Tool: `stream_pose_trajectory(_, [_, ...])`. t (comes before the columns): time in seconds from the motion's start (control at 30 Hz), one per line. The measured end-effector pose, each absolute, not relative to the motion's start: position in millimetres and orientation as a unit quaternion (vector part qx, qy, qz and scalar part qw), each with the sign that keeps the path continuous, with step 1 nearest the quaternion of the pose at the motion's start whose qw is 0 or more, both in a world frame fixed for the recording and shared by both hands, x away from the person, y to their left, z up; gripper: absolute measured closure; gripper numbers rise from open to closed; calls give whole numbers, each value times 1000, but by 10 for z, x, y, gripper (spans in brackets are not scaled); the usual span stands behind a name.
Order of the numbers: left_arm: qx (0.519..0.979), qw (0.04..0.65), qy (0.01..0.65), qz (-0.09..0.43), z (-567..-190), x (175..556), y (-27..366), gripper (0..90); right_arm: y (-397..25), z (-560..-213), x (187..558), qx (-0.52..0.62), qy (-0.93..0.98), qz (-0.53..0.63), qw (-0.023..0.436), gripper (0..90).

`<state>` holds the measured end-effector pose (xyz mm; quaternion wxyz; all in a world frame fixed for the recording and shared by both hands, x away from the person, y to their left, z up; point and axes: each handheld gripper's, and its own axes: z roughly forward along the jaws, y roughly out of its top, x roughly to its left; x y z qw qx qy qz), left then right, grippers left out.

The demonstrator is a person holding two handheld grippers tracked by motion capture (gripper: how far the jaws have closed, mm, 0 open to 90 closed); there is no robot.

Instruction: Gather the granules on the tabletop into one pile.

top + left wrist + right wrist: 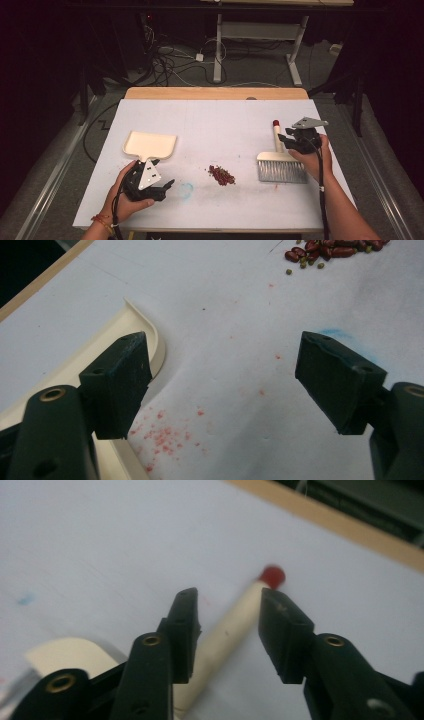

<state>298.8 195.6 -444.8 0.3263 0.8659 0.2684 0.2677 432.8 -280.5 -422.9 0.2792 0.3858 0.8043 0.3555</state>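
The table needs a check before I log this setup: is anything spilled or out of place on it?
Yes. A small heap of red beans lies spilled mid-table between the dustpan and the brush, with faint red specks and a blue smudge staining the white cover.

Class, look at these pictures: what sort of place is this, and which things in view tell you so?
Probably a lab or recording workspace, not a home: a white-covered table in a dark room, tangled cables on the floor, and a desk frame behind.
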Motion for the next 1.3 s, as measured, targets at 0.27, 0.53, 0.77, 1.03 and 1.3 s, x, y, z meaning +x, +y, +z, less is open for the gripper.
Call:
stream_pose_trajectory(0.27, [861, 332, 272, 274, -4425, 2983, 1970, 211, -2723, -3914, 3894, 359, 760, 437, 320, 386])
stream_pose_trajectory(0.53, [854, 335, 282, 282, -4414, 3010, 1983, 182, -2652, -3904, 3490, 322, 753, 461, 342, 278])
stream_pose_trajectory(0.77, [847, 334, 292, 294, -4432, 2992, 2017, 174, -2667, -4096, 3181, 324, 749, 448, 366, 215])
stream_pose_trajectory(1.03, [845, 338, 284, 302, -4428, 2966, 1988, 174, -2629, -4209, 2971, 310, 759, 446, 360, 196])
stream_pose_trajectory(1.3, [846, 338, 283, 302, -4416, 2974, 2031, 174, -2586, -4201, 2985, 313, 760, 443, 358, 199])
